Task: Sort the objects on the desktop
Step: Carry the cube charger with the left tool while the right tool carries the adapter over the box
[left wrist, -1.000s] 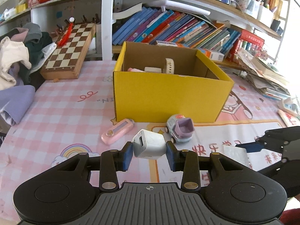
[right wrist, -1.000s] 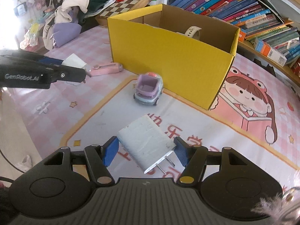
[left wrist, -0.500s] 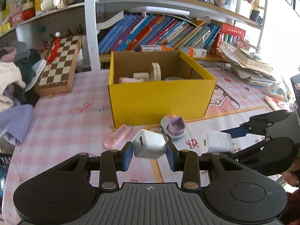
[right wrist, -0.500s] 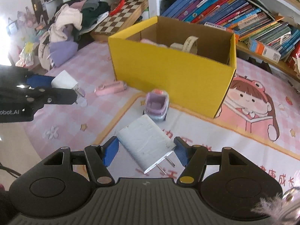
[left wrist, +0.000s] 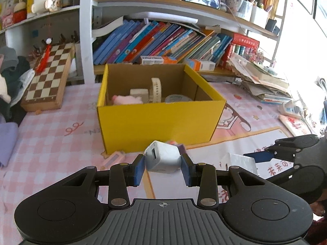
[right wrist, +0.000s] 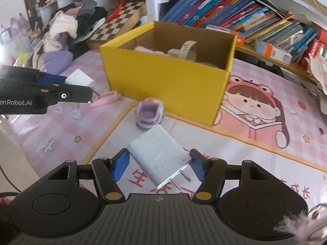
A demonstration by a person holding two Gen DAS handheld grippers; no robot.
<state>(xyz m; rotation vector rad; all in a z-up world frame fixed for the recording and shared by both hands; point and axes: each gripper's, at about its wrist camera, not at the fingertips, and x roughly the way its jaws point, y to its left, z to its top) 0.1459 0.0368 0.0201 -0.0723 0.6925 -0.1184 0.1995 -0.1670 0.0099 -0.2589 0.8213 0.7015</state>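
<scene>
- Left gripper [left wrist: 163, 164], blue ribbed pads on black matte arms, has its jaws narrowed tight on a small white charger cube [left wrist: 162, 159], smooth plastic with rounded corners.
- That cube's USB port faces back toward the left wrist camera and slightly left; the block is held clear of the surface, in front of the yellow box [left wrist: 159, 122].
- Right gripper [right wrist: 158, 166] has its jaws at a middling spread, clamped on a flat white wall charger [right wrist: 158, 156], a scuffed matte slab.
- The slab sits skewed between the pads, long axis running diagonally, its two metal prongs [right wrist: 179, 178] pointing back toward the right wrist camera and to the right.
- Both grippers tilt downward over the pink cartoon-print surface [right wrist: 265, 143], the left one seen side-on at the left edge of the right view.
- The box is plain cardboard inside, open-topped, with a beige strap [left wrist: 156, 89] standing on edge among soft pink and white items.
- A lilac toy car [right wrist: 150, 113] and a pink oblong case [right wrist: 105, 100] lie on the surface by the box's front.
</scene>
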